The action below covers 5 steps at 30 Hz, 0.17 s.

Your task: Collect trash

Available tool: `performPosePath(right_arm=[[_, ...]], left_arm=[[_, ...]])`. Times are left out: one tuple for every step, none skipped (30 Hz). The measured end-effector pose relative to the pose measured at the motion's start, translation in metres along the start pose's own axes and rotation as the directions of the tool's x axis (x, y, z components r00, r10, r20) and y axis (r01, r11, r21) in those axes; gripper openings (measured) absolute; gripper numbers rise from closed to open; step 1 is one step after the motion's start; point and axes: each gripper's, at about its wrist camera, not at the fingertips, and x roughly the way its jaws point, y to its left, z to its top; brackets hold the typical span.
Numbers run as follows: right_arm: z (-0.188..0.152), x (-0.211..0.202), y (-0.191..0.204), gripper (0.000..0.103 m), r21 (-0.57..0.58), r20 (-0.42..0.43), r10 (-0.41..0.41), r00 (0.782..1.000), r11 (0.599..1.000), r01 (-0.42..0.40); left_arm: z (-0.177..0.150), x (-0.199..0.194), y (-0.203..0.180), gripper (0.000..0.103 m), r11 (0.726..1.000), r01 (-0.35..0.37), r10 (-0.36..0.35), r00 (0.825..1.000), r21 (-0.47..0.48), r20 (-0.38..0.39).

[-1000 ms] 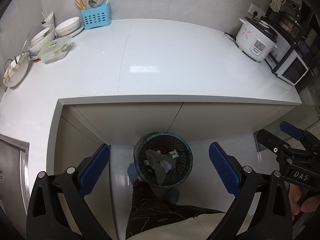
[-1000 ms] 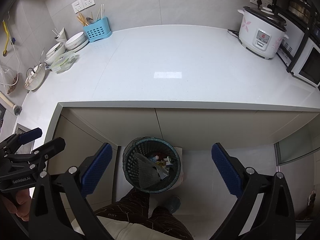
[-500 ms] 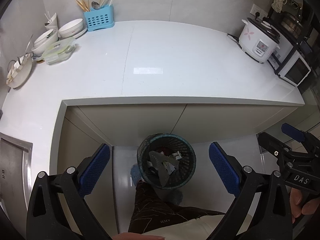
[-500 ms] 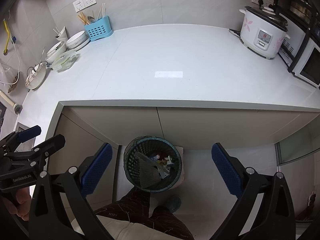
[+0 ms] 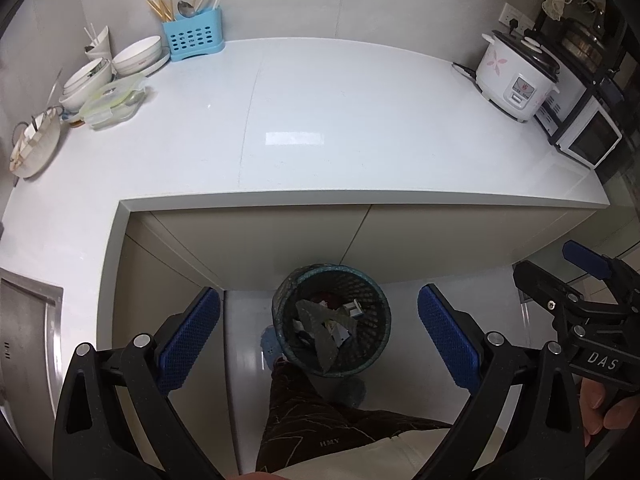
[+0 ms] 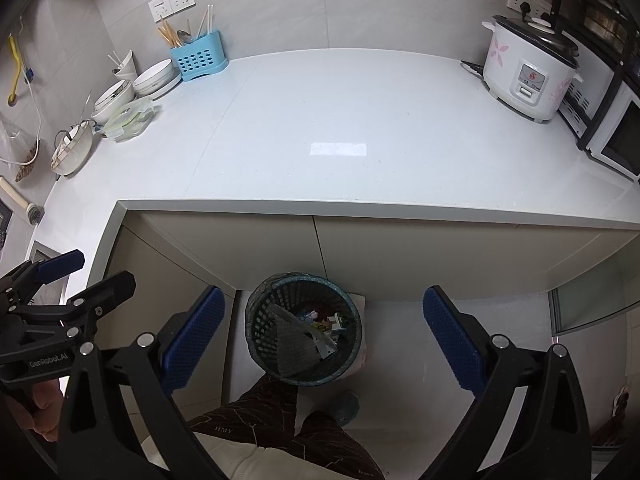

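Note:
A dark mesh trash bin stands on the floor under the counter edge, holding grey and white scraps of trash. My left gripper hangs high above it, open, with nothing between its blue pads. In the right wrist view the same bin and its trash lie below my right gripper, which is also open and holds nothing. Each gripper shows in the other's view: the right one at the right edge, the left one at the left edge.
A white L-shaped countertop carries a rice cooker, a microwave, a blue utensil holder and stacked bowls. A sink sits at the left. The person's legs stand beside the bin.
Both views have drifted only slightly; the counter's back wall sits a little lower in frame. Both grippers stay open and the bin has not moved.

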Motion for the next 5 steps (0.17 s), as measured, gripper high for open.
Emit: performPosePath(right_arm=[[0.0005, 0.0006, -0.0002, 0.095, 0.000, -0.003, 0.002, 1.000, 1.000, -0.002], [0.0015, 0.0010, -0.0004, 0.095, 0.000, -0.006, 0.004, 1.000, 1.000, -0.004], [0.0021, 0.0013, -0.0001, 0.095, -0.004, -0.008, 0.004, 1.000, 1.000, -0.004], [0.0032, 0.0016, 0.0000, 0.095, -0.007, -0.008, 0.002, 1.000, 1.000, -0.003], [0.0042, 0.0016, 0.0000, 0.095, -0.008, -0.010, 0.003, 1.000, 1.000, -0.003]], left_arm=[[0.0008, 0.0003, 0.0004, 0.097, 1.000, 0.001, -0.001, 1.000, -0.003, 0.000], [0.0017, 0.0005, 0.0007, 0.097, 1.000, 0.003, -0.003, 1.000, -0.002, -0.001], [0.0025, 0.0008, 0.0008, 0.097, 1.000, 0.004, -0.004, 1.000, 0.001, -0.003], [0.0035, 0.0012, 0.0006, 0.097, 1.000, 0.006, -0.006, 1.000, 0.003, -0.005], [0.0047, 0.0017, 0.0002, 0.097, 1.000, 0.010, -0.010, 1.000, 0.004, -0.008]])
